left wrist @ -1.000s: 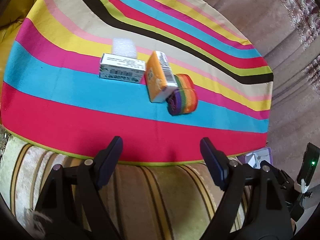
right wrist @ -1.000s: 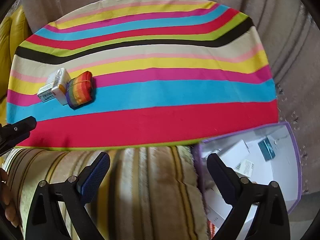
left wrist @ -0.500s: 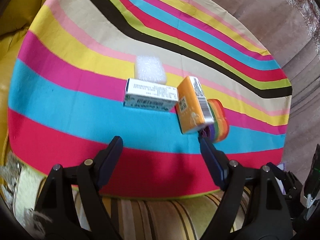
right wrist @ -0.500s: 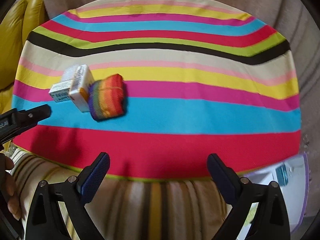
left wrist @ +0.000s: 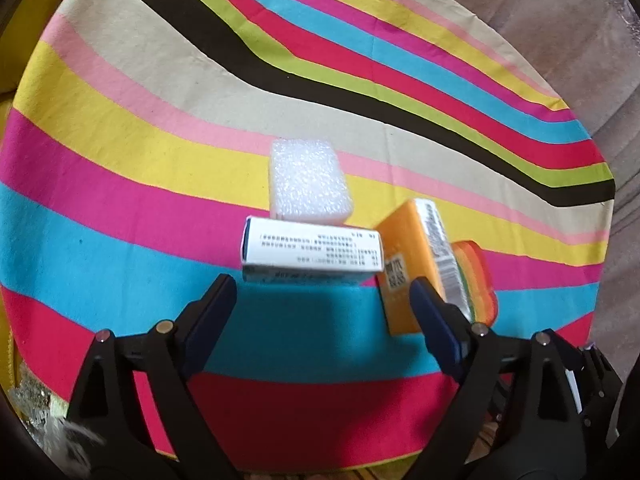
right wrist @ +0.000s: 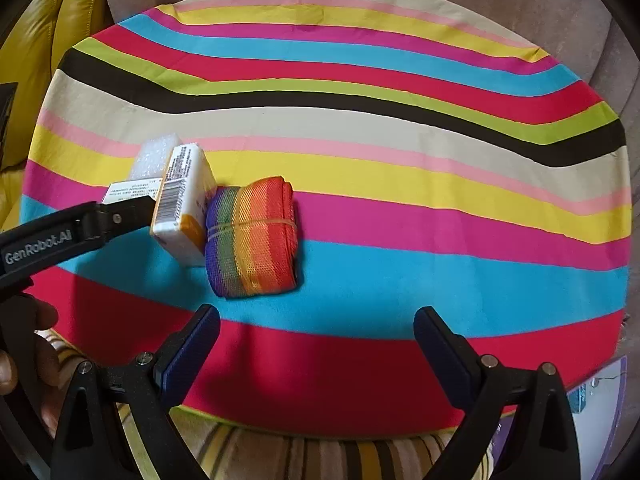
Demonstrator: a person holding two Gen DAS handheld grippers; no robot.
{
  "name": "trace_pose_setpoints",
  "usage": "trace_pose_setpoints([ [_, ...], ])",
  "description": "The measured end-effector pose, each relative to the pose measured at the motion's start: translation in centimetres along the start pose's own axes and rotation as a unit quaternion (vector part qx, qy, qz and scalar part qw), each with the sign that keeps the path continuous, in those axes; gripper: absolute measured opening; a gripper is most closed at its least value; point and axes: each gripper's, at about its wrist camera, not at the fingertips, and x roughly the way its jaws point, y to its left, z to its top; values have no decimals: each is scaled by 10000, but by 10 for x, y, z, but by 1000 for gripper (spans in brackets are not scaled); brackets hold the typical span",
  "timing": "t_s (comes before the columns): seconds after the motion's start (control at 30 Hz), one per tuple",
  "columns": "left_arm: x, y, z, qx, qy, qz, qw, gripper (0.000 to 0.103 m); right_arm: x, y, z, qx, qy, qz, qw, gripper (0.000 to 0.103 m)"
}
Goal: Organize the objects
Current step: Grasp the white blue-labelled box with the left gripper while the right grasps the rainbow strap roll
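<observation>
Right wrist view: at the lower right edge a purple-rimmed bin (right wrist: pixel 600 396) shows small boxes inside, too cropped to read. On the striped cloth (right wrist: pixel 400 216), left of centre, sit a rainbow fabric roll (right wrist: pixel 252 236), an orange box (right wrist: pixel 184 204), a white box (left wrist: pixel 312 256) and a foam block (left wrist: pixel 308 180), all touching. The right gripper (right wrist: pixel 316 344) is spread, empty. The left gripper (left wrist: pixel 324 312), jaws just widened with nothing between, hangs before the white box.
</observation>
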Motion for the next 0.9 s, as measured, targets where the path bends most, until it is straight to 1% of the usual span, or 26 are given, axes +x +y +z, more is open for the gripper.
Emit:
trace_pose_setpoints([
  [0.13,7,-1,4,4,24,86,10000,90,6,5,6,-50,18,43,10000,99],
  [0.17,8,-1,4,16,14,178,9998,90,8,6,8,-68,21,52,10000,99],
  [0.2,9,-1,4,15,7,232,9997,89,8,6,8,-82,28,64,9999,99],
  [0.23,9,0,4,2,1,234,9997,82,8,7,9,-90,33,70,9999,99],
  [0.33,6,1,2,14,-55,257,9997,81,14,9,14,-116,36,86,9999,99],
  [0.57,3,15,-3,-274,-196,46,9994,81,21,13,20,-211,41,257,9994,99],
  [0.73,4,17,-2,-370,-268,-31,9990,81,22,18,24,-237,-28,215,9995,99],
  [0.9,6,18,1,-386,-285,-36,9988,81,21,10,29,107,-130,221,9996,99],
])
